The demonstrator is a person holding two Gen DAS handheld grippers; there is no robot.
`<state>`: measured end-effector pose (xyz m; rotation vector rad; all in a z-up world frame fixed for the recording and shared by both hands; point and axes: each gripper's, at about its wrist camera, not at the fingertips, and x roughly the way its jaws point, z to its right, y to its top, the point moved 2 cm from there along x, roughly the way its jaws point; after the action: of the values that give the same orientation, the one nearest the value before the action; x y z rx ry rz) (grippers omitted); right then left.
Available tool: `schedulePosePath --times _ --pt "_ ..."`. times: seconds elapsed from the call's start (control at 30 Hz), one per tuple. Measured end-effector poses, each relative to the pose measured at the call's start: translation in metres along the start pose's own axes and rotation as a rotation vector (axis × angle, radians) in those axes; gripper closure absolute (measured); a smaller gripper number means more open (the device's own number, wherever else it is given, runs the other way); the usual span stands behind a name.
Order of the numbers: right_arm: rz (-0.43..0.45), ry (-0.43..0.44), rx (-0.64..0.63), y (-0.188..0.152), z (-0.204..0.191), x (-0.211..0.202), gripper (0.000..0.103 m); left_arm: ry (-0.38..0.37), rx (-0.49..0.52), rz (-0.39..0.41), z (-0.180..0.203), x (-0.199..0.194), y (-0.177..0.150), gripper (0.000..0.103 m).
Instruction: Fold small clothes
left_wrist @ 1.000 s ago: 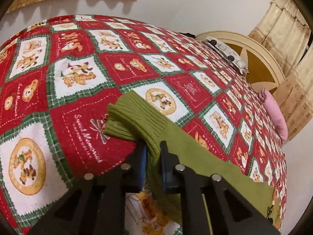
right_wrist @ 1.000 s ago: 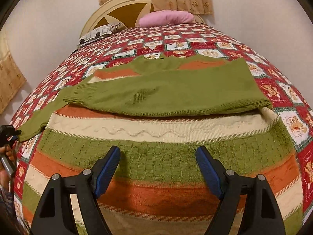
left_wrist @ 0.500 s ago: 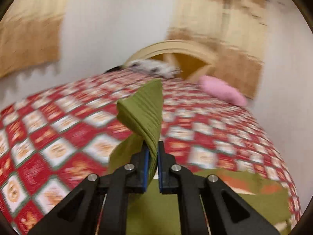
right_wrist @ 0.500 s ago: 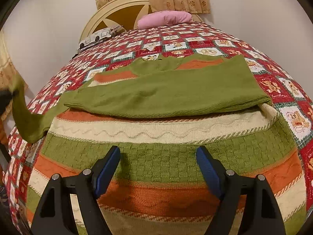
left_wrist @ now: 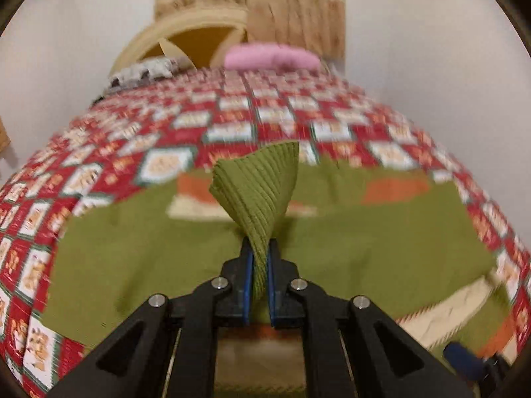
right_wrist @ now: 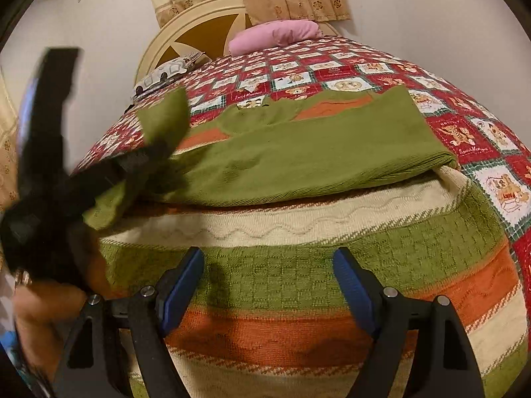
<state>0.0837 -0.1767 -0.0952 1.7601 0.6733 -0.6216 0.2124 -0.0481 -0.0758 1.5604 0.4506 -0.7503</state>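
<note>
A striped knit sweater (right_wrist: 298,282) in green, orange and cream lies flat on the bed, with one green sleeve (right_wrist: 315,152) folded across its chest. My left gripper (left_wrist: 260,258) is shut on the ribbed green cuff (left_wrist: 259,189) of the other sleeve and holds it up above the sweater's body (left_wrist: 381,242). It shows blurred at the left of the right wrist view (right_wrist: 132,165), cuff (right_wrist: 166,119) raised. My right gripper (right_wrist: 268,278) is open and empty, low over the sweater's lower stripes.
The bed has a red, white and green patchwork quilt (right_wrist: 464,132). A pink pillow (right_wrist: 275,34), a patterned pillow (right_wrist: 166,73) and a cream round headboard (right_wrist: 199,23) are at the far end, with curtains behind. The wall is close on the right.
My left gripper lifted the sleeve cuff off the quilt and swung it right, over the sweater's body. The right gripper stayed open and nearly still.
</note>
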Motion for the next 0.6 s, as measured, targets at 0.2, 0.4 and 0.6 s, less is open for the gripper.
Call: schedulePosePath --times 0.2,0.4,0.6 --pt "-0.001 0.004 0.005 0.000 0.001 0.000 0.022 -0.037 -0.055 -0.088 -0.017 -0.010 -0.009 0.037" --pt "0.001 0.015 0.016 0.000 0.002 -0.001 0.022 0.054 -0.166 0.014 -0.072 -0.062 -0.048 0.018" --pt "-0.018 0.054 0.022 0.012 -0.002 -0.005 0.023 -0.002 -0.384 -0.046 -0.110 -0.052 -0.087 0.019"
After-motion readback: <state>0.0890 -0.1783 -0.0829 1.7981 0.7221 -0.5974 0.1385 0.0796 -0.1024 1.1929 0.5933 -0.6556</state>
